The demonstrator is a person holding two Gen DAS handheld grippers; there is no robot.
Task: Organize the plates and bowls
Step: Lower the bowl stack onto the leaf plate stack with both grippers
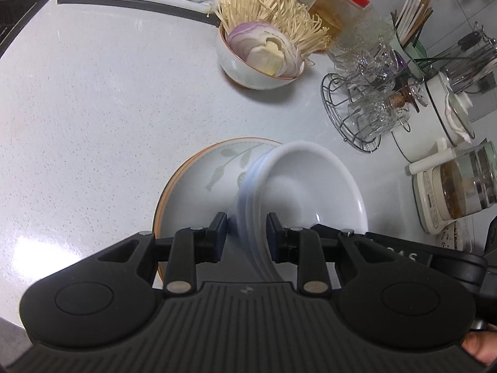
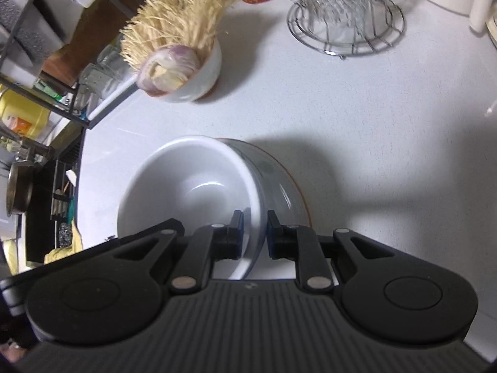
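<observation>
Both tongs straddle the rim of the same white bowl (image 1: 304,192), which sits above a leaf-patterned plate (image 1: 198,180) with an orange edge on the pale counter (image 1: 93,93). The left tongs (image 1: 247,233) have one pad on each side of the bowl wall, but the rim between them is blurred and a small gap shows on either side, so I judge the grip loose or not yet closed. The right tongs (image 2: 254,236) hold the opposite rim more closely, their pads narrowed almost onto the wall; whether they truly pinch it, I cannot tell.

The risks, as I judge them:

- The smooth glazed rim could slip out of a weak pinch, dropping the bowl onto the plate just ahead of the tongs and chipping either.
- If the two tongs pull unevenly, the bowl may tilt and twist out of one pair.
- Well ahead of the tongs stands a second bowl (image 1: 257,71) of onion and enoki mushrooms, and ahead to the left tongs' right a wire rack of glasses (image 1: 366,108); a wide swing could knock them.
</observation>
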